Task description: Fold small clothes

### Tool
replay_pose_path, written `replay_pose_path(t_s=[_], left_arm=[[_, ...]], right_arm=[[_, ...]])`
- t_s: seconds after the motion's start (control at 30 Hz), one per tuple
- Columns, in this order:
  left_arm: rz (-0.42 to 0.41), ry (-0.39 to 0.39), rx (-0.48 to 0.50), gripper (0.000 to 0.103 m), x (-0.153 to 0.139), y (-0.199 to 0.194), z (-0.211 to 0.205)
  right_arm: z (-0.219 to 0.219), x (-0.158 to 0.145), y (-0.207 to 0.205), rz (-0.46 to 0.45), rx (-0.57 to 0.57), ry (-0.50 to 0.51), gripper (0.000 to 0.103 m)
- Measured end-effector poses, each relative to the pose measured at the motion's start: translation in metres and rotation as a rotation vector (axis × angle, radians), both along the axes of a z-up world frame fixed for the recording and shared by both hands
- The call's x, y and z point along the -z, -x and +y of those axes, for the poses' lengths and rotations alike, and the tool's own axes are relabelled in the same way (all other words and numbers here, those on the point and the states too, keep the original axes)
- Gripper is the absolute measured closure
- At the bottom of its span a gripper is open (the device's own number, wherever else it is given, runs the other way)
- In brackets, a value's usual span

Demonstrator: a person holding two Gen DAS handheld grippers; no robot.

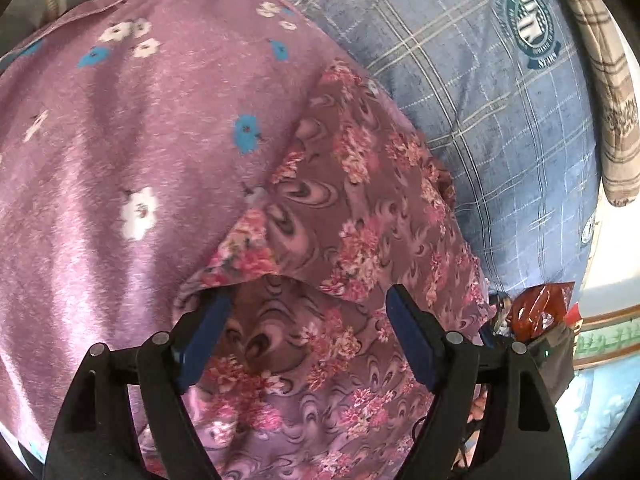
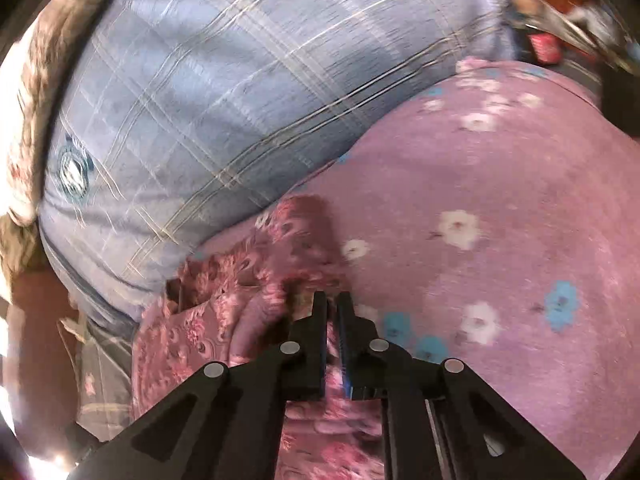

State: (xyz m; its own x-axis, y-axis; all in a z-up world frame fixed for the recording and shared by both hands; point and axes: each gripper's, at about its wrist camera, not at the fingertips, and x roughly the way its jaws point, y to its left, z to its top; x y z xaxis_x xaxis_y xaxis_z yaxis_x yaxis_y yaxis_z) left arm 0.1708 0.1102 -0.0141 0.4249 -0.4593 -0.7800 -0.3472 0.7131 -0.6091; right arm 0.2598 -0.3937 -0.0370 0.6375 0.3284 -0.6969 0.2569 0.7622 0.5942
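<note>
The small brown-and-pink floral cloth garment (image 1: 348,216) lies rumpled on a mauve flowered blanket (image 1: 120,128), thin, limp and light; its hems offer the best hold. The left gripper (image 1: 308,300) hangs over it, jaws wide. The right gripper (image 2: 332,300) pinches its fold. A blue plaid pillow (image 2: 192,92) crowds the garment's far edge.

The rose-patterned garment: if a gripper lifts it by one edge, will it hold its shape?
Probably not. The rose-patterned garment already lies in soft folds, so it should droop. It looks thin and light. Its flap could slide off the flowered sheet when pulled.
</note>
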Motion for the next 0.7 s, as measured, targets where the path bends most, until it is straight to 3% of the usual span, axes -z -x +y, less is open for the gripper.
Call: replay_pose_path(t_s=[0.07,0.1,0.13,0.17,0.27,0.3,0.33,0.47,0.53,0.57,0.6,0.63,0.7], left_arm=[[0.003,-0.005,0.013,0.023,0.001,-0.008,-0.008],[0.009,-0.007,0.023,0.023,0.002,-0.012,-0.012],[0.014,-0.018,0.025,0.023,0.003,-0.016,-0.015],[0.020,-0.040,0.023,0.023,0.004,-0.020,-0.017],[0.029,-0.087,0.031,0.025,0.001,-0.029,-0.024],[0.029,-0.093,0.035,0.025,-0.001,-0.031,-0.024],[0.014,-0.096,0.036,0.026,-0.005,-0.031,-0.024],[0.006,-0.172,0.043,0.028,-0.006,-0.036,-0.025],[0.034,-0.218,0.060,0.030,0.007,-0.043,-0.029],[0.022,-0.262,0.079,0.030,0.005,-0.044,-0.035],[0.023,-0.285,0.099,0.030,0.002,-0.044,-0.039],[0.020,-0.300,0.129,0.029,-0.002,-0.043,-0.043],[0.000,-0.256,0.169,0.029,-0.010,-0.033,-0.043]], right_arm=[[-0.006,0.000,0.013,-0.051,0.003,-0.088,0.070],[-0.006,0.000,0.016,-0.069,0.016,-0.111,0.050],[-0.004,0.002,0.018,-0.081,0.031,-0.112,0.037],[-0.002,0.003,0.017,-0.076,0.026,-0.106,0.035],[0.013,0.009,0.004,-0.031,-0.054,-0.056,0.042],[0.024,0.007,0.001,-0.029,-0.095,-0.014,0.075],[0.026,0.004,0.000,-0.034,-0.128,0.020,0.090],[0.020,-0.020,0.013,-0.156,-0.099,-0.001,0.091],[0.019,-0.006,0.004,-0.080,-0.101,0.041,0.091],[0.019,0.013,-0.003,0.030,-0.124,0.074,0.090],[0.014,0.019,0.001,0.024,-0.115,0.049,0.092],[0.009,0.012,0.007,0.010,-0.088,0.039,0.081],[0.001,-0.004,0.022,-0.028,-0.048,0.046,0.080]])
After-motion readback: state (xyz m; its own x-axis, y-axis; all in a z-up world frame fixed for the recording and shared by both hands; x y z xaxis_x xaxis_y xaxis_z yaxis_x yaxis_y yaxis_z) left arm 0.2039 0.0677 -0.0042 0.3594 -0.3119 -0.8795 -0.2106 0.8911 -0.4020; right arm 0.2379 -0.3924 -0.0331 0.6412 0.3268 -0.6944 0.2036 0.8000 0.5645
